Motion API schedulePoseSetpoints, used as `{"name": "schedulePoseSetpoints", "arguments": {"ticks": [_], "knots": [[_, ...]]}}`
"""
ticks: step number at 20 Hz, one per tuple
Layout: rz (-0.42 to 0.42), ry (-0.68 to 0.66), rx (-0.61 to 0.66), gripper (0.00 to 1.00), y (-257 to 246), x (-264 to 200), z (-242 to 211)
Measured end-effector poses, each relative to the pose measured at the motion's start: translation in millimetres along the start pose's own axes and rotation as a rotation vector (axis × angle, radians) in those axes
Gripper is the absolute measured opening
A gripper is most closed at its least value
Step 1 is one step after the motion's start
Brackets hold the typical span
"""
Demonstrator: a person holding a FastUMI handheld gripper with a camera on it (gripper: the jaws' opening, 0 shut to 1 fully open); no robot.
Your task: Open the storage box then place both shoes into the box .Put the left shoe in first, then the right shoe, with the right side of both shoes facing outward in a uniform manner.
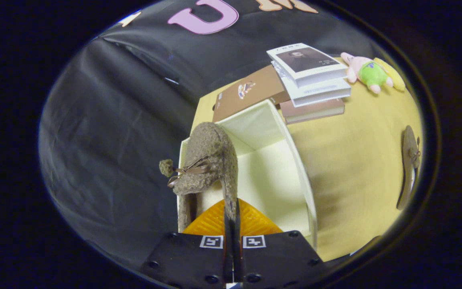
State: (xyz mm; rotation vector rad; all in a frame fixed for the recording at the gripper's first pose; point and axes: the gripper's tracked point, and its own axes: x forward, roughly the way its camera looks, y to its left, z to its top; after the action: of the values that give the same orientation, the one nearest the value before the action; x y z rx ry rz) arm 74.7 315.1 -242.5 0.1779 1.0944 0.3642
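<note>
My gripper (231, 212) is shut on the rim of a fuzzy brown shoe (209, 160) with a small bow and pompom. The shoe hangs from the fingers, toe pointing away, over the near left part of the open cream storage box (295, 160). The box's inside is bare where it shows. Its brown lid (247, 94) lies behind the box, tilted against it. The second brown shoe (409, 164) lies on the yellow table (359, 168) far off to the right of the box.
A stack of three books (311, 80) stands just behind the box's far right corner. A pink and green plush toy (369, 74) lies beyond the books. The black cloth wall hangs to the left of the table.
</note>
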Motion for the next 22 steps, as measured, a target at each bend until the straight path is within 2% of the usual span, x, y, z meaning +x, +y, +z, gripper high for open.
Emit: {"name": "schedulePoseSetpoints", "arguments": {"ticks": [7, 10, 14, 19, 22], "knots": [[-0.089, 0.091, -0.041, 0.04, -9.6, 40.1, -29.5], [-0.115, 0.118, -0.064, 0.10, -14.0, 43.8, -37.0], [-0.064, 0.129, -0.088, 0.21, -3.2, 46.2, -41.7], [0.103, 0.132, -0.129, 1.00, 29.9, 5.0, -49.2], [0.160, 0.107, -0.163, 1.00, 29.3, -32.7, -44.7]]}}
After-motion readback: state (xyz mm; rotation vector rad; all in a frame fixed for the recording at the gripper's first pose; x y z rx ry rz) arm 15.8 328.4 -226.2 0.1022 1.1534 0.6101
